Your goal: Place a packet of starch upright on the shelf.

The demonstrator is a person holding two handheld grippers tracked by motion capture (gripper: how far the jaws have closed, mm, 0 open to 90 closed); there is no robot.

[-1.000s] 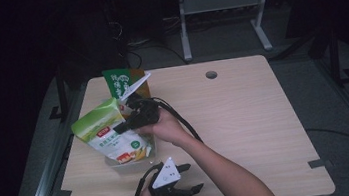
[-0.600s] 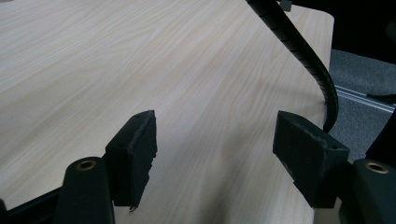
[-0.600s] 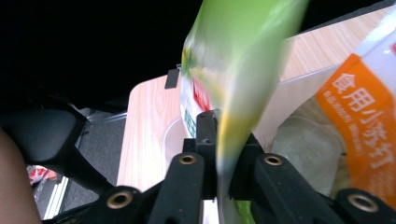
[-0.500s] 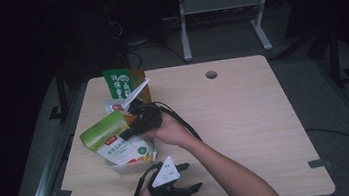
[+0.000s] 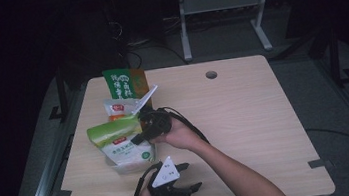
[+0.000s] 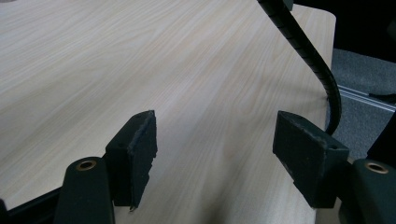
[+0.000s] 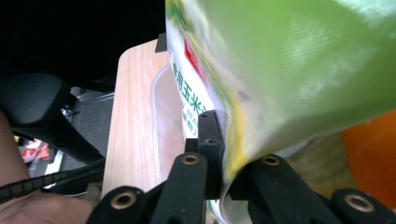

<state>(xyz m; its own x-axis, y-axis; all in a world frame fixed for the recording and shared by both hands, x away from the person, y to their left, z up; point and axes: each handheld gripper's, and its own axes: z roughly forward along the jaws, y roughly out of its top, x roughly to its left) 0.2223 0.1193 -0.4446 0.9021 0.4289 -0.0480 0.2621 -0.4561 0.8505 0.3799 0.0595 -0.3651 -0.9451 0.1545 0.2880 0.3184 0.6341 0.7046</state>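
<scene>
High view: your right gripper clamps the green-topped bag at its right edge, over the clear container. Your left gripper rests nearer you than the container.

Left gripper view: jaws wide, nothing between.

Right gripper view: jaws pinch the bag.

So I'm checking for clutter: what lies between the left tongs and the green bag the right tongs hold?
Only bare wood. In the high view, the left tongs rest open at the table's near edge; the green bag sits farther back over a clear tray.
</scene>
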